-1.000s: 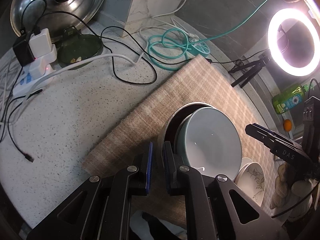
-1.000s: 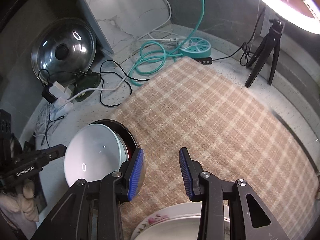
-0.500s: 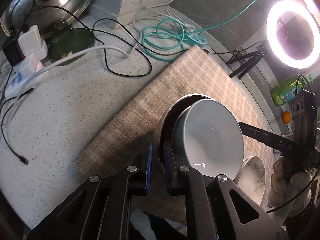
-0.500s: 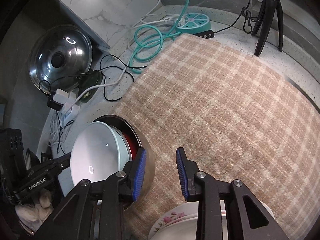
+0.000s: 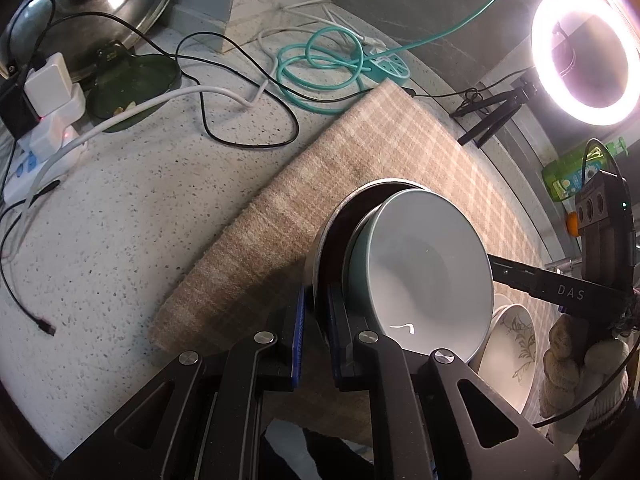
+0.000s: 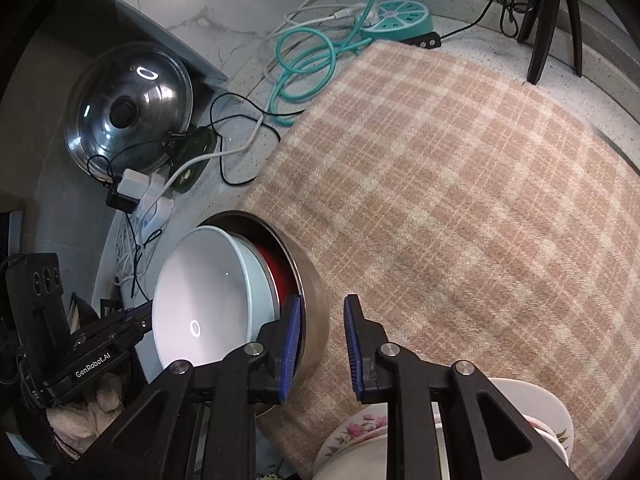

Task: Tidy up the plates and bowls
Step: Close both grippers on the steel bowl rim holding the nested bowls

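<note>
A steel bowl (image 5: pixel 332 216) (image 6: pixel 316 300) sits tilted on the plaid cloth (image 5: pixel 380 152) (image 6: pixel 460 200). Nested in it are a pale blue-green bowl (image 5: pixel 424 272) (image 6: pixel 208 292) and something red (image 6: pixel 280 272) beneath that. My left gripper (image 5: pixel 316 304) is shut on the steel bowl's near rim. My right gripper (image 6: pixel 320 320) straddles the opposite rim, one pad inside and one outside. Its jaws are closing, and a gap still shows between the outer pad and the wall. Floral plates (image 5: pixel 512 344) (image 6: pixel 360 432) lie stacked beside the bowl.
A steel pot lid (image 6: pixel 128 112) leans at the back left, by a green dish (image 5: pixel 132 88) and white chargers (image 5: pixel 48 120). Loose cables and a teal power strip (image 6: pixel 404 20) lie behind the cloth. A ring light (image 5: pixel 584 52) on a tripod (image 6: pixel 548 20) stands at the right.
My right gripper has sunk toward the steel bowl, and its jaws have narrowed around the rim. The left gripper has kept its hold on the near rim.
</note>
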